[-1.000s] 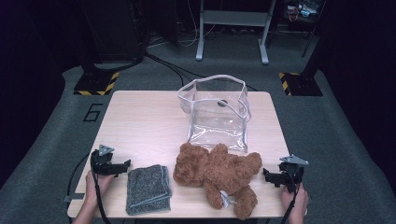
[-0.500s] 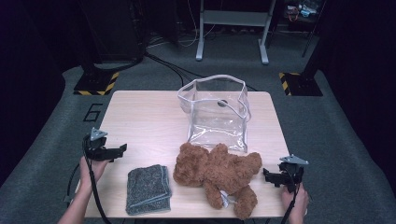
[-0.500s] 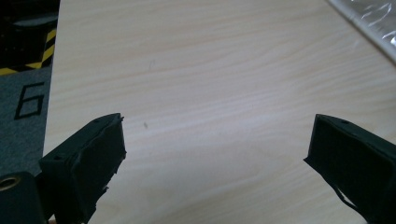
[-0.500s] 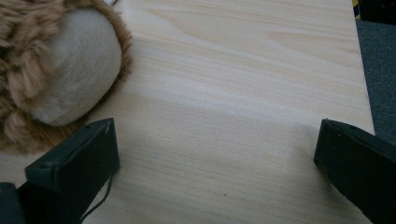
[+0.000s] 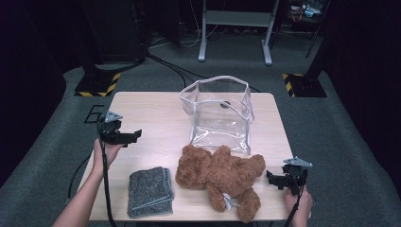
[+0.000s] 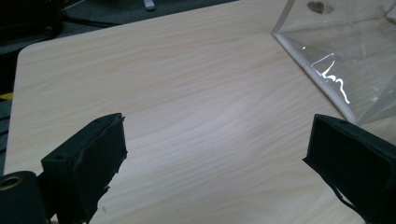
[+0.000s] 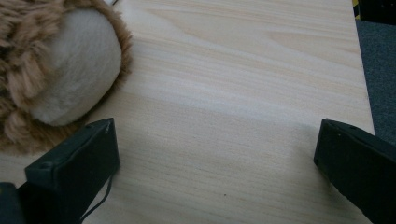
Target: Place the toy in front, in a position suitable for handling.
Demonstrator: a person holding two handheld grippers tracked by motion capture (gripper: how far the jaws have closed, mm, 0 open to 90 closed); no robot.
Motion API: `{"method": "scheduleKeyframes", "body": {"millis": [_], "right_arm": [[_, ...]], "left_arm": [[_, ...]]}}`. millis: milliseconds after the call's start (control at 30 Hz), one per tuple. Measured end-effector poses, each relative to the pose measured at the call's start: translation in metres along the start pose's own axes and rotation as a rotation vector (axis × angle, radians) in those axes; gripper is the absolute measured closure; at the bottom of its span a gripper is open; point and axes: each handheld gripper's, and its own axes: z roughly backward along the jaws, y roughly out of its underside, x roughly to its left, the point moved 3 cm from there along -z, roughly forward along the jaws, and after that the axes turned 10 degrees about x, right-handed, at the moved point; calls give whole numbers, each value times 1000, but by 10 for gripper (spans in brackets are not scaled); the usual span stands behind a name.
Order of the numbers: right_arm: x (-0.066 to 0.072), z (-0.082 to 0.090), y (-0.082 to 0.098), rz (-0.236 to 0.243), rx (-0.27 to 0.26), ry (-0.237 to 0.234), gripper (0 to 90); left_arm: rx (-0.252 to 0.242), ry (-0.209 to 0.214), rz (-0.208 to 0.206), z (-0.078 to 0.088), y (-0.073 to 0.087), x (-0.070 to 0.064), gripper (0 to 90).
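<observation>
On the tabletop (image 5: 156, 118) sit a clear bag (image 5: 218, 113), a brown teddy bear (image 5: 220, 172) and a folded grey towel (image 5: 150, 191). I judge that my job is to put the soft things into the bag, since it stands with its mouth up, ready to take them.

My left tool (image 5: 124, 137) hangs above bare wood at the left side, well apart from the towel. Its jaws are spread wide and hold nothing. It points across at the bag (image 6: 345, 60), I think so that I can pinch the bag's edge and keep it from sliding.

My right tool (image 5: 275, 179) rests low near the right front corner, just beside the bear. Its jaws are wide apart too, with nothing between them. One pale, fuzzy paw (image 7: 70, 70) lies close to the left jaw, not touching it as far as I can tell. I keep this tool low and flat so it can slide in and grab the bear.

The bear lies on its belly, right in front of the bag and touching its bottom edge. That makes for a short lift.
</observation>
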Motion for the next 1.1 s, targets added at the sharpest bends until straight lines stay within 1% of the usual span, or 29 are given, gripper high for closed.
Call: {"method": "scheduleKeyframes", "body": {"millis": [200,233,300,333,367,400,533,567,667,700,767,800,900,933,1000,1033,1100], "right_arm": [[0,0,0,0,0,1,0],[0,0,0,0,0,0,0],[0,0,0,0,0,0,0],[0,0,0,0,0,0,0],[0,0,0,0,0,0,0],[0,0,0,0,0,0,0],[0,0,0,0,0,0,0],[0,0,0,0,0,0,0],[0,0,0,0,0,0,0],[0,0,0,0,0,0,0],[0,0,0,0,0,0,0],[0,0,0,0,0,0,0],[0,0,0,0,0,0,0],[0,0,0,0,0,0,0],[0,0,0,0,0,0,0],[0,0,0,0,0,0,0],[0,0,0,0,0,0,0]], "left_arm": [[-3,45,-22,-5,-25,-15,47],[0,59,-25,-6,-29,-19,48],[-6,65,-35,-8,-36,-26,48],[-6,65,-35,-8,-36,-26,48],[-5,66,-62,-10,-42,-33,52],[-1,75,-71,-11,-46,-37,50],[3,85,-95,-15,-56,-49,52],[7,79,-116,-16,-58,-52,57],[16,95,-123,-20,-63,-59,57],[24,96,-133,-21,-64,-61,57],[34,103,-131,-24,-68,-65,52],[31,113,-125,-25,-70,-69,50],[26,118,-141,-29,-74,-76,51],[30,127,-141,-30,-76,-79,44],[29,126,-138,-32,-79,-83,26],[34,133,-140,-33,-81,-85,15],[31,140,-137,-34,-83,-87,3]]}}
